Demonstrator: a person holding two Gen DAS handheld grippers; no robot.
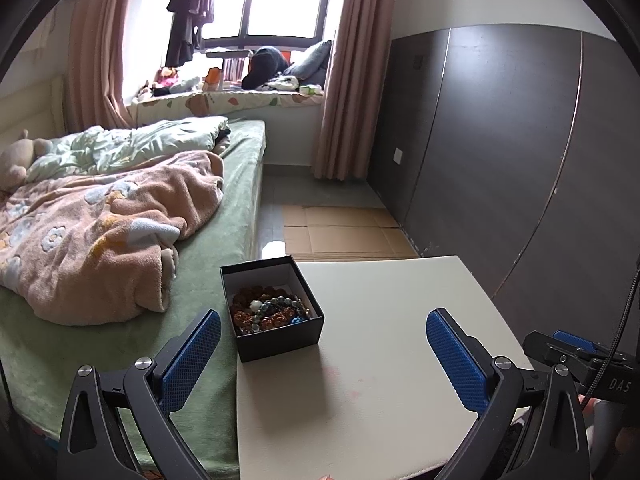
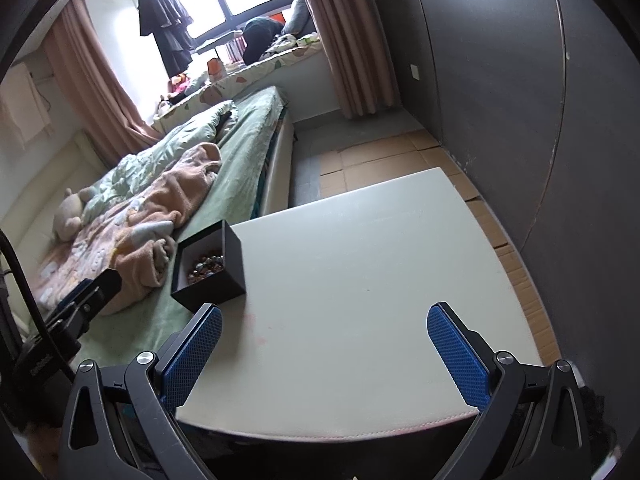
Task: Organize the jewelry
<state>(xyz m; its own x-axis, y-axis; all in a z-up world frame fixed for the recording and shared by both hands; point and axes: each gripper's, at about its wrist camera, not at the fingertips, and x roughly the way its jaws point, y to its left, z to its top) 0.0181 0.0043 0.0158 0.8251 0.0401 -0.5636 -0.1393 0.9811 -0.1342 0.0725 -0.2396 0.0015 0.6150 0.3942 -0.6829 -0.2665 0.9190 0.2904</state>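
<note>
Left wrist | left claw point(image 1: 323, 354) open, empty | jewelry box point(image 1: 272, 307) just ahead, apart

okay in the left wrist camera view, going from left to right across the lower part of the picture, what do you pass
Pink fleece blanket on the green bed → left gripper's left finger pad → black jewelry box holding beaded bracelets → bare white tabletop → left gripper's right finger pad → right gripper at the edge.
</note>
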